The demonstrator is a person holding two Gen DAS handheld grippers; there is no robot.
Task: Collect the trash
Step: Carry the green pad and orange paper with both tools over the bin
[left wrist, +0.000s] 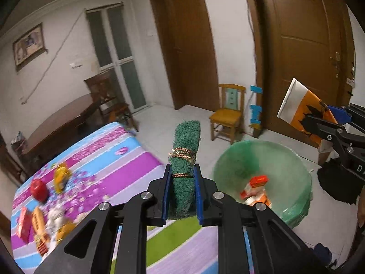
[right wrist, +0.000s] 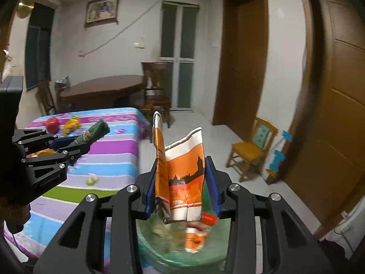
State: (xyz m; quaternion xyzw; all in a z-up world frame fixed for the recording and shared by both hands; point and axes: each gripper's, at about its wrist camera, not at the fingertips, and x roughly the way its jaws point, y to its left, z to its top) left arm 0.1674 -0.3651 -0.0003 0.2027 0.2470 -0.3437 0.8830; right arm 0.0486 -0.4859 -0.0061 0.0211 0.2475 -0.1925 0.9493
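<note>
- While its 2 blue-padded fingers are drawn in close, the left gripper (left wrist: 181, 193) clamps a rolled green scouring pad (left wrist: 185, 159), the pads pressing flat against both sides of the roll's lower half.
- Thin gold and copper cord is wound around the roll in 2 places, and the upper part of the roll stands free above the fingertips, roughly upright in the left wrist view.
- From the right wrist view the same roll (right wrist: 95, 132) points up and to the right out of the left gripper (right wrist: 77, 145), over the striped tablecloth (right wrist: 114, 159).
- The right gripper (right wrist: 182, 185) is closed on a crumpled orange-and-white paper bag (right wrist: 184, 182) with a dark skyline print; the bag fills the narrow gap between the pads and sticks out above and below them.
- Seen from the left wrist, that bag (left wrist: 301, 107) is held above the far rim of the bin, gripped by the right gripper (left wrist: 328, 123).
- A bin lined with a translucent green bag (left wrist: 294, 159) sits on the floor just beside the table, directly below the right gripper; orange-and-white cartons (left wrist: 256, 189) lie inside it.
- On the cloth, well apart from the left gripper, lie a red apple (left wrist: 38, 189), a yellow wrapper (left wrist: 61, 175) and a cluster of red and orange packets (left wrist: 34, 226).
</note>
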